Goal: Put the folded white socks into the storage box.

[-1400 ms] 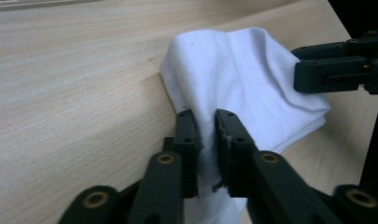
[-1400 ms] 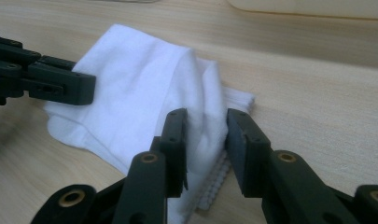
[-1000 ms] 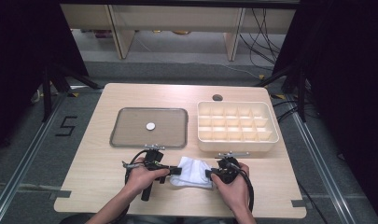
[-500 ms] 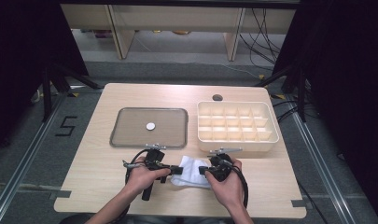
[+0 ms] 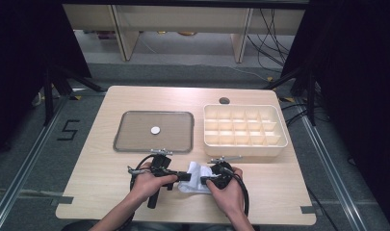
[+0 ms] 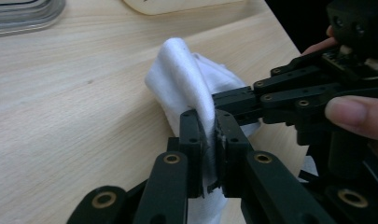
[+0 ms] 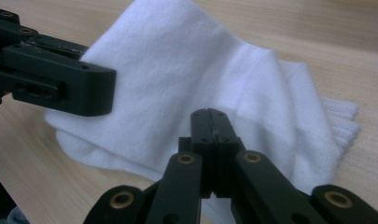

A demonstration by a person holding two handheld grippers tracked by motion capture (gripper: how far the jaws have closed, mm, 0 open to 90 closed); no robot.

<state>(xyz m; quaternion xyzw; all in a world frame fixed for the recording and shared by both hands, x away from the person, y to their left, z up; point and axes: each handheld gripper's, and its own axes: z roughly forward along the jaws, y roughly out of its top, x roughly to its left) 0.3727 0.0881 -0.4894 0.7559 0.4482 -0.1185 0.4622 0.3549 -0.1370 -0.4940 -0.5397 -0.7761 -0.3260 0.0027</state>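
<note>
A small white cloth (image 5: 194,172) lies crumpled on the wooden table (image 5: 279,187) near its front edge, between my two hands. My left gripper (image 5: 187,176) points right and is shut on a raised fold of the cloth (image 6: 186,79); the fabric is pinched between its pads (image 6: 211,136). My right gripper (image 5: 205,181) points left from the other side. Its jaws are pressed together at the cloth's near edge (image 7: 210,115), and a crease runs up the cloth (image 7: 177,70) from their tip. The left gripper's black finger (image 7: 60,81) shows in the right gripper view.
A shallow grey tray (image 5: 121,140) with one small white disc (image 5: 155,130) sits behind my left hand. A cream box of several compartments (image 5: 244,144) stands behind my right hand. A round hole (image 5: 224,100) is in the table's far side.
My right hand has slid left onto the cloth and its jaws have closed. The left gripper has kept still, holding its fold.
</note>
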